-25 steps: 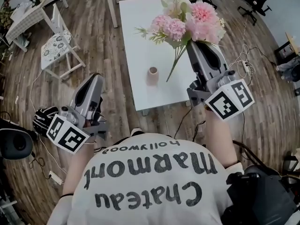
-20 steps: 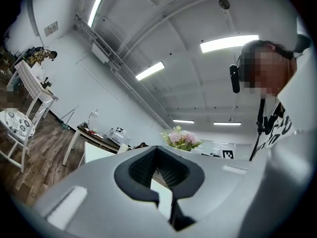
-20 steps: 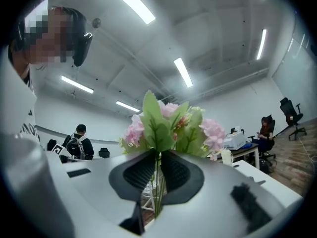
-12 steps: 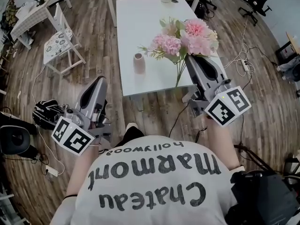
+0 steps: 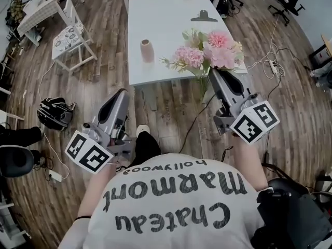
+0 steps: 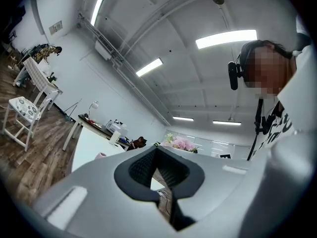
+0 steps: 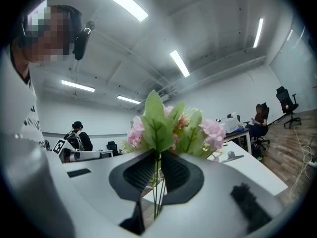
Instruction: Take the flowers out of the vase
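Note:
My right gripper (image 5: 214, 73) is shut on the green stems (image 5: 202, 85) of a bunch of pink and cream flowers (image 5: 208, 52), held over the near right edge of the white table (image 5: 166, 30). In the right gripper view the stems (image 7: 157, 192) run up between the pads and the blooms (image 7: 171, 128) fill the middle. The small pink vase (image 5: 147, 51) stands empty on the table, left of the flowers and apart from them. My left gripper (image 5: 122, 93) hangs over the wooden floor in front of the table, jaws closed on nothing (image 6: 156, 150).
A black clip-like thing (image 5: 203, 17) lies farther back on the table. A white chair (image 5: 67, 35) stands to the left, a black bag (image 5: 54, 113) lies on the floor, and cables with a power strip (image 5: 273, 65) run at the right.
Both grippers have drawn back from the table toward the person. The flowers have travelled with the right gripper from over the table's middle to its near edge. The vase stayed put.

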